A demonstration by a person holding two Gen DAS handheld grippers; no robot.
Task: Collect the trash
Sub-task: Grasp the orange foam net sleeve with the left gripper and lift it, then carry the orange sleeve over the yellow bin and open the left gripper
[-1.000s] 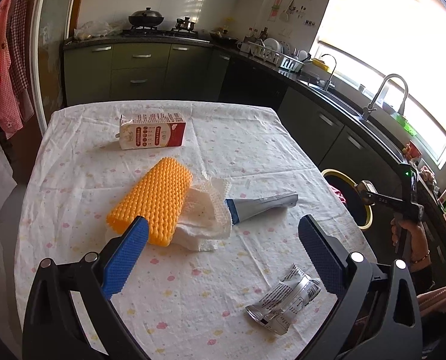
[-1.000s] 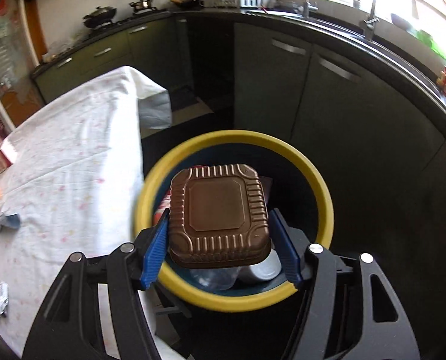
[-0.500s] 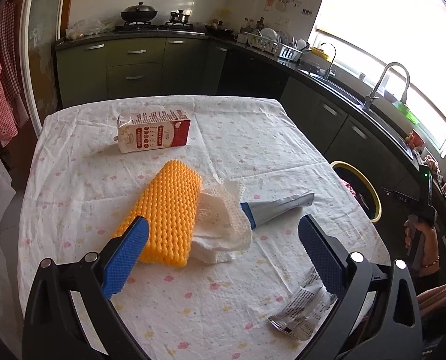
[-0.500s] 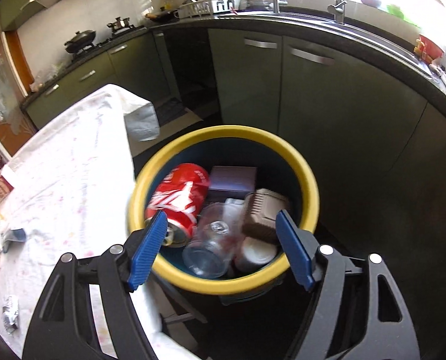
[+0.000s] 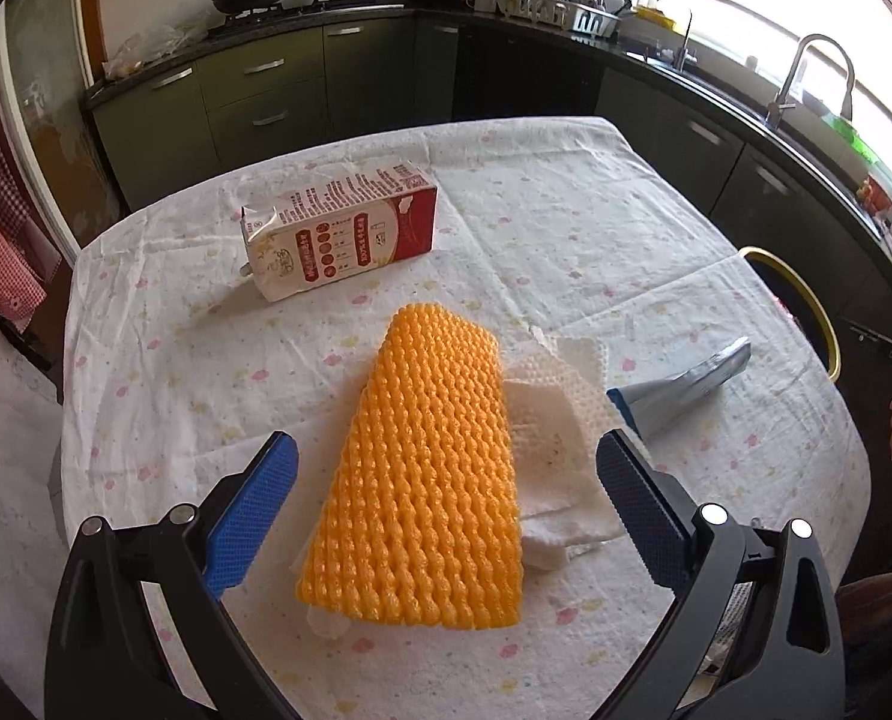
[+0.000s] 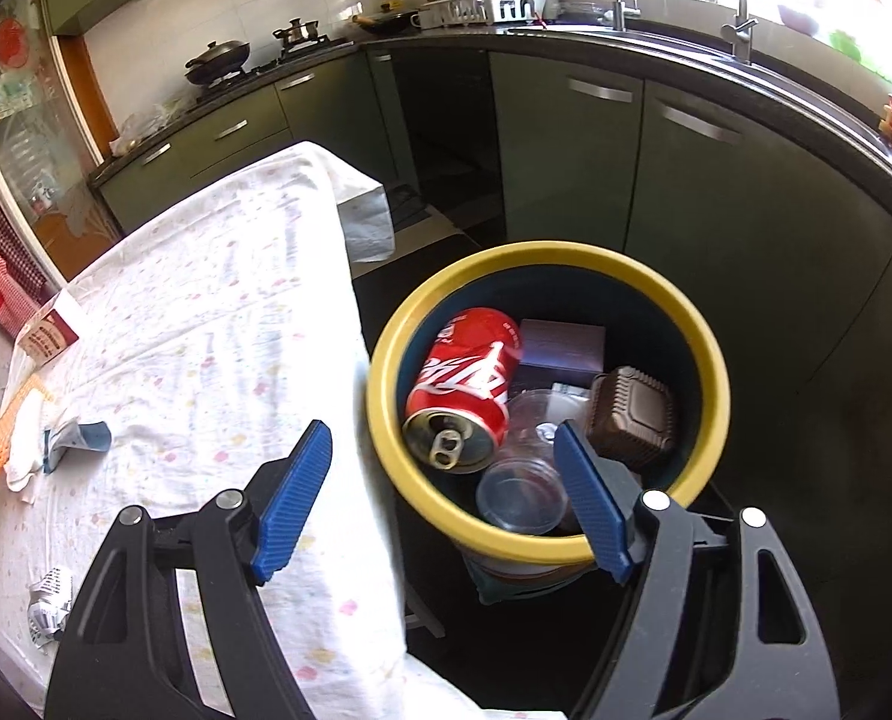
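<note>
Spread wide and empty, the right gripper point(image 6: 440, 501) hangs over the gap between a cloth-covered table and a round yellow-rimmed dark-blue trash bin point(image 6: 707, 354), its blue ribbed pads touching nothing; its jaws have just been opening. Inside the bin lie a crushed red Coca-Cola can point(image 6: 467, 390) with the white script logo showing and its pull-tab end turned toward the camera, a brown ribbed square plastic container point(image 6: 635, 414) against the right wall, a clear plastic cup point(image 6: 521, 489) on its side just below the can, and a dark purple box point(image 6: 560, 348) behind them; the box's lettering is too small to read.

Across the kitchen table, the left gripper point(image 5: 446, 501) is likewise open and holds nothing, its two blue pads standing to either side of an orange foam fruit-netting sleeve point(image 5: 428, 468) that lies flat on the white tablecloth with small pastel flecks point(image 5: 596, 228). Tucked under the sleeve's right edge is a crumpled white foam net and tissue point(image 5: 557, 420), and just beyond that a flattened silver-and-blue foil tube point(image 5: 686, 378) points toward the bin side of the table. Farther back rests a red-and-white milk carton lying on its side point(image 5: 341, 240), printed with red discs and columns of small Chinese text that cannot be made out. In the right wrist view, a crumpled silver foil wrapper with black print point(image 6: 50, 606) sits near the table's near-left edge, its print illegible. Dark green kitchen cabinets point(image 6: 566, 138) ring the room behind.
</note>
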